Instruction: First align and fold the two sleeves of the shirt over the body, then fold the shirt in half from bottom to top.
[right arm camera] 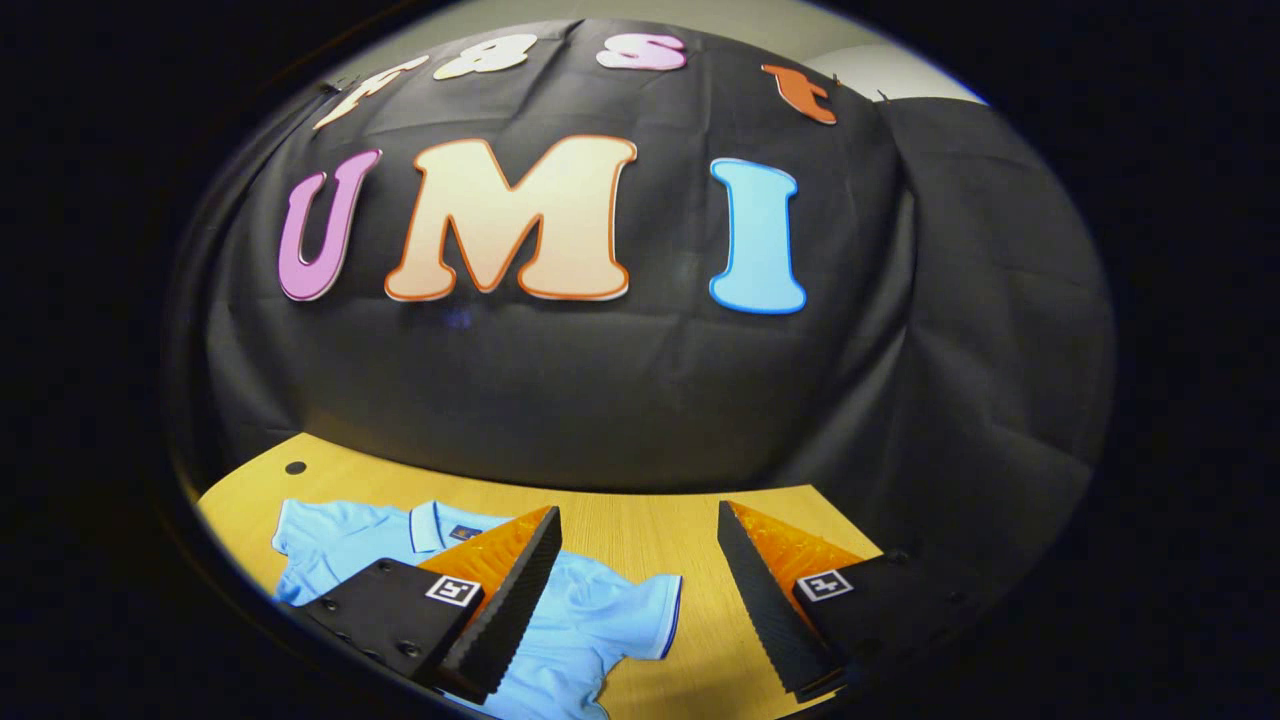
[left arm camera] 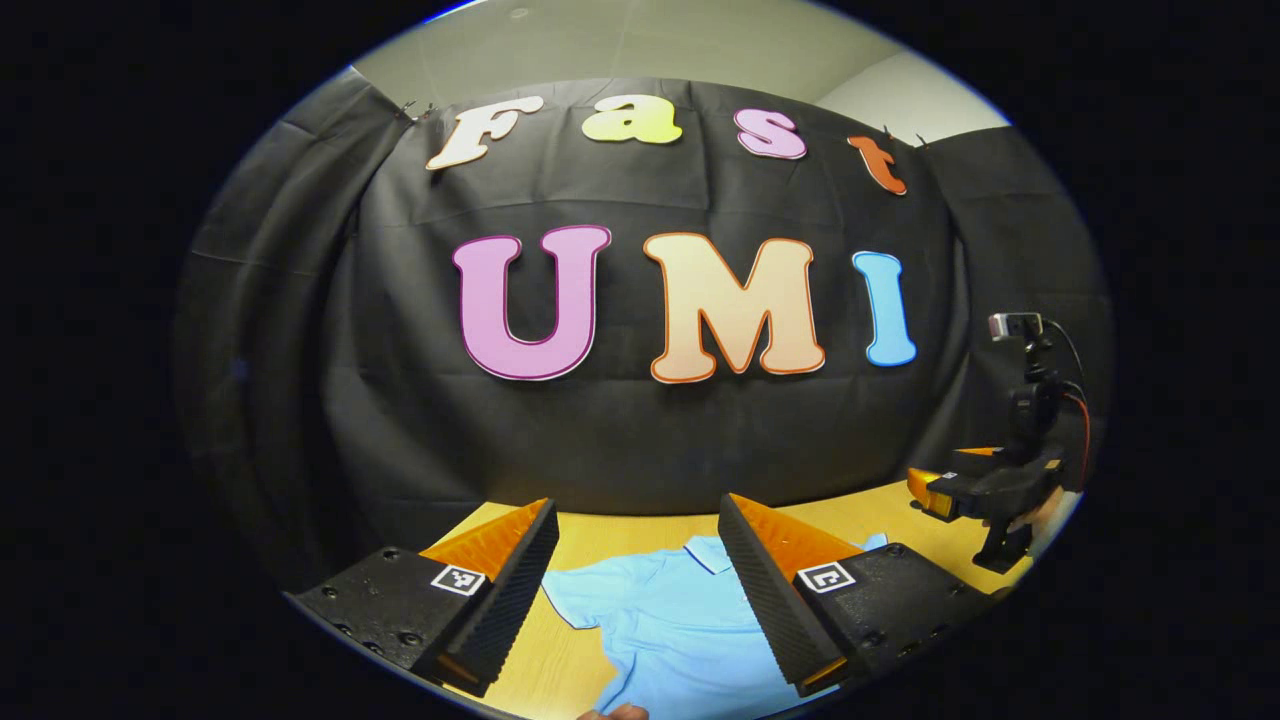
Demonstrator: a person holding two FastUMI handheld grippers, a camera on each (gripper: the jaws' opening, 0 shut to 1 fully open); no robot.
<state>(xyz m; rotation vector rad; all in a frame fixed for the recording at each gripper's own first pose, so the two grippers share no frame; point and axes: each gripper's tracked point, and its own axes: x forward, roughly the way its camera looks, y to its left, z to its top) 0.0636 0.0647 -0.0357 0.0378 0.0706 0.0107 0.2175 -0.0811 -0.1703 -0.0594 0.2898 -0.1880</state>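
Both tongs (left arm camera: 636, 590) (right arm camera: 636, 600) gape above shirt (left arm camera: 680, 630); table (right arm camera: 640, 525) around.

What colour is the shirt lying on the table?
Light blue, with a collar edged in white; the shirt shows best in the right gripper view.

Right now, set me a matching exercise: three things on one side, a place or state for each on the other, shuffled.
Things:
1. shirt
2. left gripper
3. right gripper
4. table

Places or states:
A. open, above the shirt's collar area
B. lying flat, sleeves spread out
C. bears the shirt
D. open, beside a sleeve's cuff

Pairs: 1-B, 2-A, 3-D, 4-C
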